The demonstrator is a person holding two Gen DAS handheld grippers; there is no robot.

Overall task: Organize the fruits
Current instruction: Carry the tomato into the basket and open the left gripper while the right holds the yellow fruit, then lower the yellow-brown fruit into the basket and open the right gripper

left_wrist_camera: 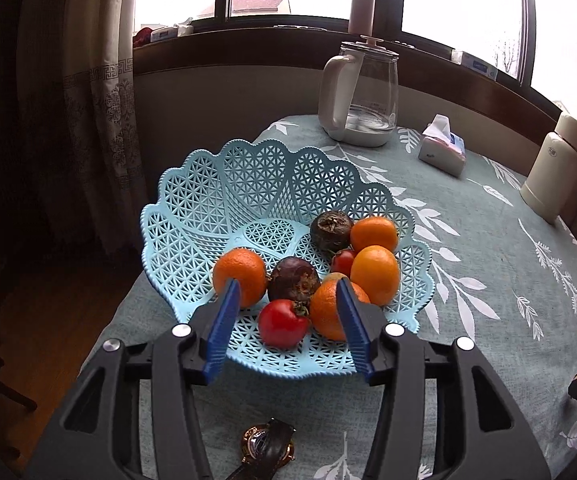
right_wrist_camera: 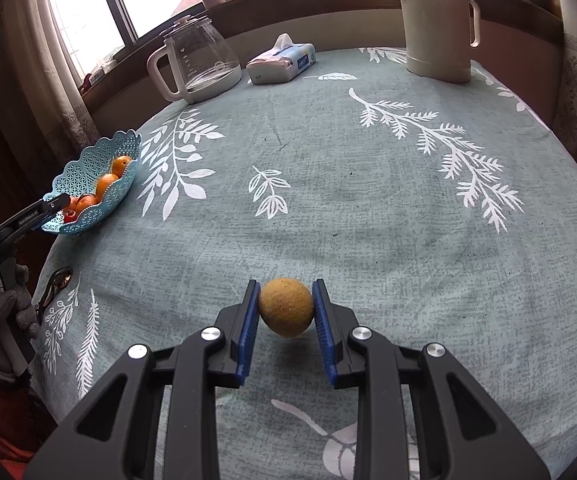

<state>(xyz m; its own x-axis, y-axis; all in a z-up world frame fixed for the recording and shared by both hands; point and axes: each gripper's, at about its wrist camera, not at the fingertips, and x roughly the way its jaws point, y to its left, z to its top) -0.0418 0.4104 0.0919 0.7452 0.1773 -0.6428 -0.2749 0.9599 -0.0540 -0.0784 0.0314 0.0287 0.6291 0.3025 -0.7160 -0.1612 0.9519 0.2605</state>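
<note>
Left wrist view showed the left gripper (left_wrist_camera: 286, 294) spread wide and empty, poised just near of the pale blue lattice plastic fruit basket (left_wrist_camera: 208, 200), which held oranges, red tomatoes and dark round fruits at the table's left edge. On the right, the right gripper (right_wrist_camera: 285, 307) was clamped on a small round tan rough-skinned fruit (right_wrist_camera: 286, 306), squarely between the blue ribbed pads (right_wrist_camera: 250, 312), seemingly just above the grey-green leaf-patterned tablecloth (right_wrist_camera: 368, 200). To do this well, I would keep the squeeze gentle and carry it far-left, releasing low over the basket's bare far side.
</note>
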